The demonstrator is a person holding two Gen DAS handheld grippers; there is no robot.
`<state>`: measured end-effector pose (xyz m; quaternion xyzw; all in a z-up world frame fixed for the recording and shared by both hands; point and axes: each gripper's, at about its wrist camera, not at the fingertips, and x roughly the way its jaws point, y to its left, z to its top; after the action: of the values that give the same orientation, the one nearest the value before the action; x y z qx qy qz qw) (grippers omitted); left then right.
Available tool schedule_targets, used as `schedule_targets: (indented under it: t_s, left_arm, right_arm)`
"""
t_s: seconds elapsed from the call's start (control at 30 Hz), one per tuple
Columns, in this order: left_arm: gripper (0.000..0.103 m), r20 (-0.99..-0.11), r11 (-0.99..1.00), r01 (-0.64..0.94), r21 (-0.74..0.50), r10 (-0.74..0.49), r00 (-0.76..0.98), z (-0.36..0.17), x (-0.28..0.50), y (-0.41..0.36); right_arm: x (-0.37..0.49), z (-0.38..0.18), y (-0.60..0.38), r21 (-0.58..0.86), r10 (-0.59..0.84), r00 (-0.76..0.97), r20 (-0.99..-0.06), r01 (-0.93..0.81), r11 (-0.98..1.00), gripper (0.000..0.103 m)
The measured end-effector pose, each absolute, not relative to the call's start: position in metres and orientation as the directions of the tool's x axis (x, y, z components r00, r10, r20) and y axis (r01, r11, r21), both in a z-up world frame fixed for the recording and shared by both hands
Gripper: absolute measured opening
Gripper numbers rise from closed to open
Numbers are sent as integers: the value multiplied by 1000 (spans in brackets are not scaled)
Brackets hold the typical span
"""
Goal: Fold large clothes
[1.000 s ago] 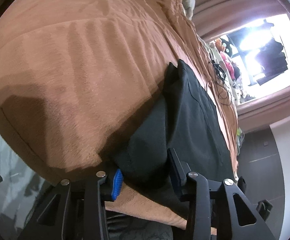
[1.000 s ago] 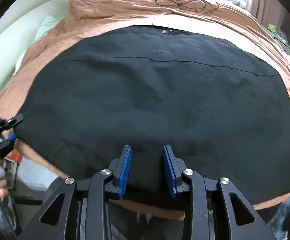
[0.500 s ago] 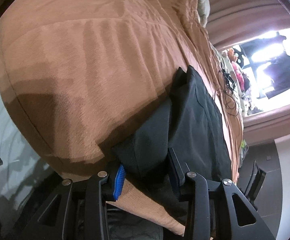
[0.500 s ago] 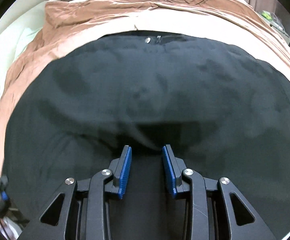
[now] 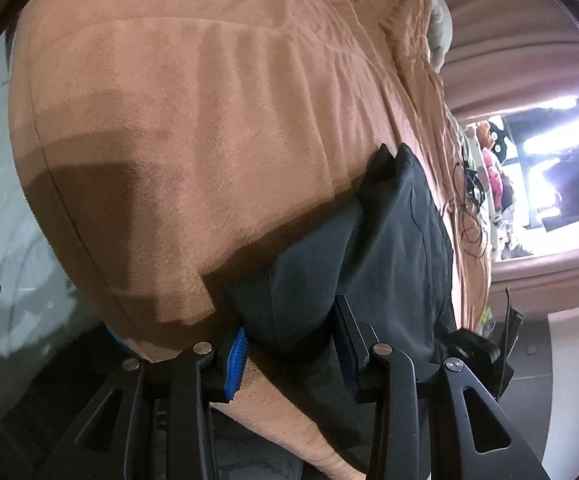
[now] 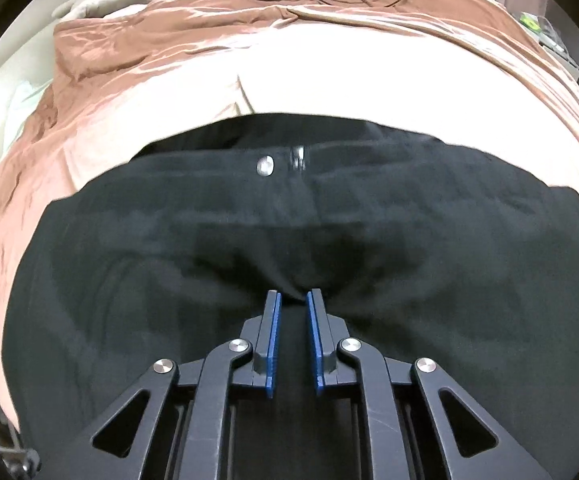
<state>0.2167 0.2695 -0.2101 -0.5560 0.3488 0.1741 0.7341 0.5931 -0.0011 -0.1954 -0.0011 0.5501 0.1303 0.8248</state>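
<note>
Right wrist view's showing the right gripper (image 6: 292,296) closing in, pinching black trousers (image 6: 409,264) just below the button (image 6: 265,166), while the left gripper (image 5: 289,334) is clamping their bunched corner.

We see black trousers (image 6: 369,248) spread flat and wide across a bed covered in a rust-brown blanket (image 5: 209,120), the waistband toward the far side with a silver button (image 6: 265,166) and the top of a zip showing near its middle. The dark cloth is soft and lightly creased, and a small ridge of it is gathered up at the near middle. From the other side we see one end of the trousers (image 5: 301,292) bunched into a thick fold at the blanket's near edge.
</note>
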Motion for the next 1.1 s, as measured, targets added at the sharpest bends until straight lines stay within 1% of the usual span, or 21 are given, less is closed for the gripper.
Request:
schedule_targets:
  t_s: [0.07, 0.13, 0.17, 0.27, 0.33, 0.37, 0.43, 0.5, 0.63, 0.67, 0.73, 0.77, 0.8, 0.83, 0.87, 0.9, 1.0, 1.03, 1.07, 1.1]
  left_arm:
    - [40, -711, 327, -645, -691, -142, 689, -210, 221, 268]
    - [40, -707, 301, -649, -698, -150, 691, -212, 221, 269]
    - [40, -706, 288, -652, -702, -155, 691, -213, 221, 270]
    - [47, -707, 289, -651, -702, -177, 684, -215, 228, 270]
    - [49, -711, 298, -650, -699, -189, 678, -213, 231, 271]
    - [50, -707, 292, -647, -704, -199, 679, -214, 231, 272]
    - [49, -687, 264, -636, -725, -216, 694, -217, 228, 275]
    - [50, -679, 262, -628, -733, -223, 700, -217, 229, 276]
    - [49, -684, 288, -624, -727, -215, 697, -215, 233, 274]
    - [49, -689, 291, -628, -722, -213, 693, -214, 233, 274]
    - [40, -688, 290, -628, -722, -211, 694, -213, 233, 273]
    - [32, -680, 287, -620, -730, -217, 700, -212, 232, 273]
    - [26, -676, 286, -616, -734, -221, 703, -211, 232, 274]
    - [24, -671, 287, -610, -738, -221, 708, -209, 231, 274]
    - [22, -667, 291, -605, -741, -219, 712, -206, 230, 273]
    - [19, -665, 295, -601, -743, -217, 715, -203, 230, 272]
    - [16, -652, 317, -580, -750, -209, 729, -192, 231, 270]
    - [16, -646, 319, -573, -755, -208, 735, -189, 230, 270]
    - [15, -634, 318, -561, -764, -209, 745, -185, 230, 269]
    - [15, -627, 318, -554, -770, -210, 751, -182, 230, 269]
  right_arm:
    - [600, -196, -2, 138, 211, 376, -903, -211, 968, 13]
    - [609, -198, -2, 137, 202, 376, -904, -192, 972, 9]
    - [611, -197, -2, 139, 202, 374, -905, -187, 972, 9]
    - [616, -191, -5, 163, 222, 358, -907, -187, 969, 9]
    - [606, -182, -14, 205, 261, 352, -899, -189, 960, 9]
    - [598, -176, -18, 223, 285, 360, -888, -202, 953, 10]
    - [571, -162, -24, 217, 302, 380, -874, -251, 943, 18]
    - [543, -154, -30, 238, 341, 371, -864, -297, 925, 22]
    - [490, -146, -44, 279, 390, 345, -854, -330, 902, 22]
    - [481, -146, -48, 284, 394, 341, -854, -328, 901, 23]
    - [458, -148, -56, 301, 403, 327, -855, -319, 899, 23]
    - [450, -150, -59, 306, 405, 318, -857, -318, 897, 23]
    - [439, -151, -61, 315, 411, 305, -859, -319, 894, 26]
    - [430, -152, -61, 311, 410, 303, -860, -326, 893, 34]
    - [424, -153, -64, 302, 406, 308, -861, -334, 893, 39]
    - [416, -153, -66, 283, 394, 321, -861, -339, 897, 46]
    - [400, -152, -72, 282, 395, 340, -853, -336, 899, 47]
    - [395, -152, -76, 290, 400, 341, -851, -331, 898, 45]
    - [389, -152, -78, 293, 402, 346, -848, -326, 899, 41]
    - [384, -153, -79, 294, 401, 346, -848, -322, 900, 31]
